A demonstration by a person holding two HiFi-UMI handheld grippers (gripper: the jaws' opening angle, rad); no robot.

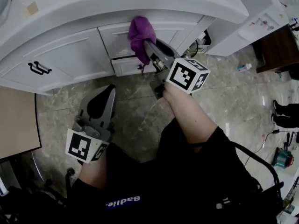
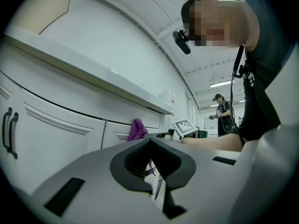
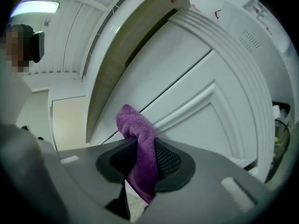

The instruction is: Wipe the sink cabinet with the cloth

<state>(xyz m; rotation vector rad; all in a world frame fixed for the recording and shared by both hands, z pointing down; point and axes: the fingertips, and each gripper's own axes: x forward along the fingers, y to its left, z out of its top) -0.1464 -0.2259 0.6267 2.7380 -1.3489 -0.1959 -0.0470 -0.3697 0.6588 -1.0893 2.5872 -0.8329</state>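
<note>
I am pinching the soft purple cloth (image 3: 138,143) in my right gripper (image 3: 140,164), up against the middle front of the white wooden sink cabinet (image 1: 70,50). I am guessing it is light and floppy, so gripping its bunched middle is best. My left gripper (image 2: 152,164) is hanging low before the cabinet, jaws pressed together, empty. The cloth's bottom end is hiding between the right jaws.
</note>
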